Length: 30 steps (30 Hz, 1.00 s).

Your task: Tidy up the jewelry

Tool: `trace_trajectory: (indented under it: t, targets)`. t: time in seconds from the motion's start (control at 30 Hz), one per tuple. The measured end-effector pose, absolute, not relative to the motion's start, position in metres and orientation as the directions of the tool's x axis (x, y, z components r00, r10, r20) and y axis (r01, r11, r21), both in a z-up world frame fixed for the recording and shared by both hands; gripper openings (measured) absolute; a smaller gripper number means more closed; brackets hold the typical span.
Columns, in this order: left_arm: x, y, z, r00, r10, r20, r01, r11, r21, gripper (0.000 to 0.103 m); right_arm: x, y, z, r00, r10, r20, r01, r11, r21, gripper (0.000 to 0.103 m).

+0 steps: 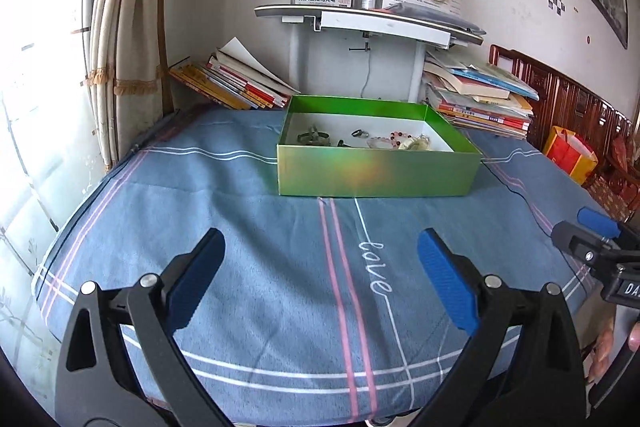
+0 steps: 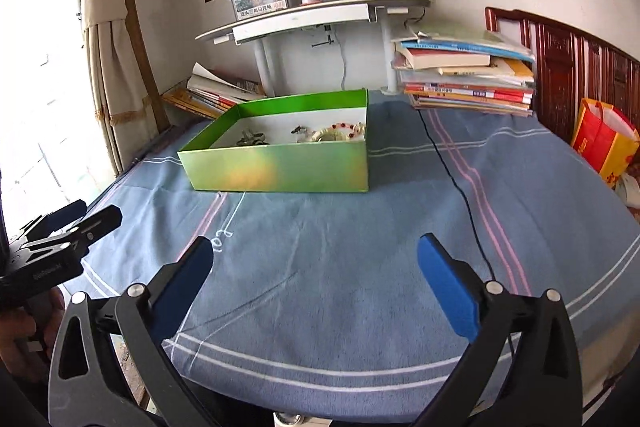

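A green open box [image 1: 376,173] [image 2: 280,169] stands on the blue cloth-covered table. Inside lie several jewelry pieces: a dark green piece [image 1: 314,138] [image 2: 251,138] at the left, a bead bracelet [image 1: 394,139] [image 2: 344,127] and a pale bangle [image 1: 416,145] [image 2: 330,135] at the right. My left gripper [image 1: 320,267] is open and empty, held back near the table's front edge. My right gripper [image 2: 316,267] is open and empty, also well short of the box. Each gripper shows at the edge of the other's view, the right gripper [image 1: 596,231] and the left gripper [image 2: 80,223].
Stacks of books [image 1: 240,83] [image 2: 468,79] lie behind the box on both sides of a small white shelf stand [image 1: 360,21]. A black cable [image 2: 452,179] runs across the cloth to the right of the box. A red-yellow bag [image 2: 604,143] stands at the right.
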<state>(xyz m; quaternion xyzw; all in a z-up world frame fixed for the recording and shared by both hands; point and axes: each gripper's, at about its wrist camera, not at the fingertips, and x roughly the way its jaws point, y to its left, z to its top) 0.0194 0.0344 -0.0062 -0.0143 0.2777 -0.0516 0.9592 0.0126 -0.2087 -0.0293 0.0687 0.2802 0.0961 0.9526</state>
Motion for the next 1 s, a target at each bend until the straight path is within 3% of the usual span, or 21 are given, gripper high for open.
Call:
trace_trajectory:
  t: [0.47, 1.0]
  targets:
    - [0.019, 0.023, -0.010, 0.820, -0.089, -0.565, 0.109, 0.994, 0.002, 0.099, 0.009, -0.209, -0.031, 0.823, 0.216, -0.525, -0.135, 0.973, 0.189, 0.100]
    - [0.027, 0.024, -0.015, 0.800, -0.093, -0.592, 0.098, 0.995, -0.025, 0.099, 0.010, -0.212, -0.031, 0.822, 0.213, -0.528, -0.135, 0.974, 0.182, 0.100]
